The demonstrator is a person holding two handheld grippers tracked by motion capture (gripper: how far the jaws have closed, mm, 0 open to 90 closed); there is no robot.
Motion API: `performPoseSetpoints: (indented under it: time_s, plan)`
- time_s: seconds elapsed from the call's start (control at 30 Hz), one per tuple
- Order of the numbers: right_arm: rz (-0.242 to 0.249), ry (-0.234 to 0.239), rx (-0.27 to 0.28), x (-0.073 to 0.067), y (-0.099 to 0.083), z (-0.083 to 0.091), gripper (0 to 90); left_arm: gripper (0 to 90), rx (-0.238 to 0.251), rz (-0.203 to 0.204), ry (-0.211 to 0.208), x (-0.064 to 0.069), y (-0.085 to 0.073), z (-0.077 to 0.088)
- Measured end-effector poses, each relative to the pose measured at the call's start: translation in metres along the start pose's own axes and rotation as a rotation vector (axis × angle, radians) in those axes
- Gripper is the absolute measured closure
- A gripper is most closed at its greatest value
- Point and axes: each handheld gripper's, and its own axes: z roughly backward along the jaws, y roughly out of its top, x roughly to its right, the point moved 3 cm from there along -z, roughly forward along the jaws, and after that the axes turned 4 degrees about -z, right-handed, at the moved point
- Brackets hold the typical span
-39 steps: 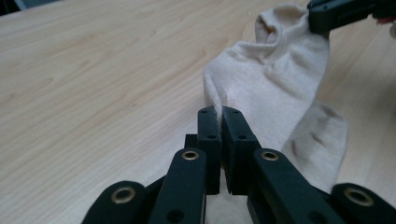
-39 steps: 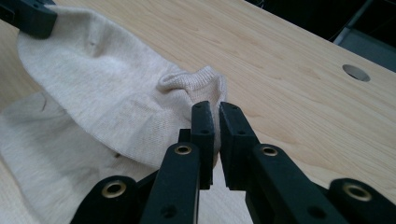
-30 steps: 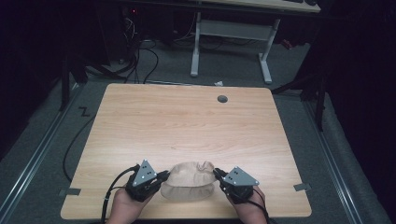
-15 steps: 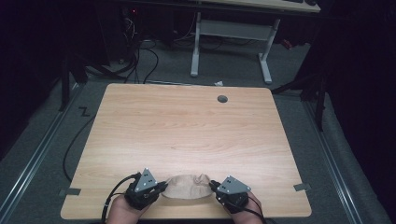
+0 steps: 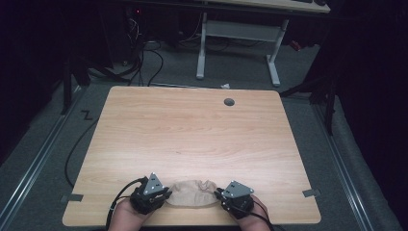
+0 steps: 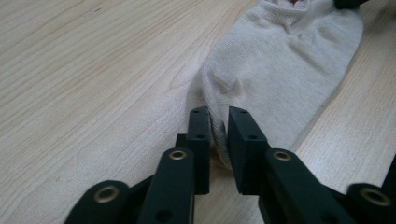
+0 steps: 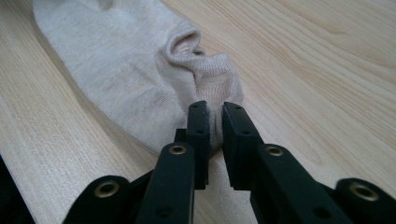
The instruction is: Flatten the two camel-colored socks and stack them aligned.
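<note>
Beige sock lies between my left gripper and right gripper; both jaws just loosening, fabric still between them, pad contact unclear.

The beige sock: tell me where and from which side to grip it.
Probably grip the sock at its two ends, coming in low from either side: left gripper at the rounded toe edge, right gripper at the bunched ribbed cuff. It lies flat on the table, so only those edges offer a fold.

high view: above, facing forward-down, far | claw views: close, low | shared: sock on table
</note>
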Motion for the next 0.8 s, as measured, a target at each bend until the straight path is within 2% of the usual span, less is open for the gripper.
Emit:
performPoseSetpoints:
  time_s: [0.23,0.5,0.6,0.73,0.8]
  plan:
    - [-0.024,0.013,0.037,0.0,0.003,0.004,73.1,59.7,0.037,0.019,0.009,-0.004,0.002,0.005]
    - [-0.053,-0.001,0.078,0.008,0.006,0.009,65.8,53.0,0.071,0.006,0.036,-0.011,0.005,0.008]
    - [-0.082,-0.015,0.089,0.017,0.005,0.009,62.9,51.0,0.092,0.015,0.066,-0.021,0.005,0.012]
    - [-0.155,-0.065,0.111,0.042,0.001,0.009,57.1,49.2,0.115,0.05,0.11,-0.041,0.002,0.016]
    - [-0.187,-0.092,0.113,0.056,-0.002,0.01,54.5,48.6,0.115,0.06,0.151,-0.053,-0.002,0.018]
